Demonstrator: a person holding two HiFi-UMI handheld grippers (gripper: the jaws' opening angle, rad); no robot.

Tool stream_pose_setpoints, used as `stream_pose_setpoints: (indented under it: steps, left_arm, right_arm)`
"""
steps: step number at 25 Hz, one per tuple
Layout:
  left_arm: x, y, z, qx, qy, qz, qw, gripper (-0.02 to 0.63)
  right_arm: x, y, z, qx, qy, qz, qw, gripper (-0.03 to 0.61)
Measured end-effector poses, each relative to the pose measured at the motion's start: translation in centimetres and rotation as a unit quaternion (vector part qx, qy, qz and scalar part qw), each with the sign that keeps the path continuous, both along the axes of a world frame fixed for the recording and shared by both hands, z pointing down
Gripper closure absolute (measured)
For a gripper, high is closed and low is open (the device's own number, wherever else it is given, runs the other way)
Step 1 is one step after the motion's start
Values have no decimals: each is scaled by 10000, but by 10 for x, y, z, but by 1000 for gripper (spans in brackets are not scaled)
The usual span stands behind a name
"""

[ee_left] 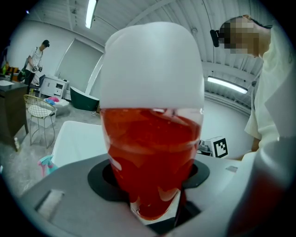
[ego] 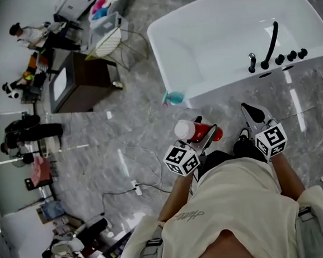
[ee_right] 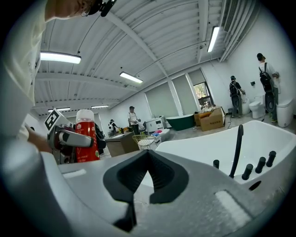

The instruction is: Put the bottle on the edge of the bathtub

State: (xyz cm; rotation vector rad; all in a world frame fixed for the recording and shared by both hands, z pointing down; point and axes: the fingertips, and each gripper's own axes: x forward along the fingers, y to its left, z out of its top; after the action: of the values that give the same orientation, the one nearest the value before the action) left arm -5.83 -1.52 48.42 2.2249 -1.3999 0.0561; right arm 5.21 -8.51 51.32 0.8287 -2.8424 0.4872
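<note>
the red bottle [ee_left: 152, 152] with a white cap is grasped between the jaws of the left gripper [ego: 206, 134] and is held in the air over the grey floor [ego: 138, 122], near the front rim of the white bathtub [ego: 169, 52] but apart from it. the right gripper [ee_right: 147, 178] is shown clenched on nothing, raised beside the left one and pointed toward the black faucet [ego: 270, 42]. a teal bottle [ego: 174, 98] is seen just beside the tub's corner.

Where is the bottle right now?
Head view, centre: the red bottle is clamped in the left gripper, over the floor just short of the bathtub's near rim.
</note>
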Motion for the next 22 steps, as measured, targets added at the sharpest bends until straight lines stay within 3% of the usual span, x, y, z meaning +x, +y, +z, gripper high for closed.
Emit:
stream_pose_setpoints:
  steps: [8,11,17,22]
  left_arm:
    - [-14,-34,16,-26,-157,256,9995,316]
    - [-30,-44,34,-25,-136,467,9988,315]
    - [-48,-77,44,41,-791,920,9926,314]
    - [-64,-115,75,-144,-702,1031,9921,314]
  right_arm:
    - [-13,-11,24,-259,350,9,9991,577]
    - [-30,-21,21,-128,399,177,9990,578]
    - [-50,-46,-27,284,412,451,9977,577]
    - [-56,-49,-25,252,674,676,9951,577]
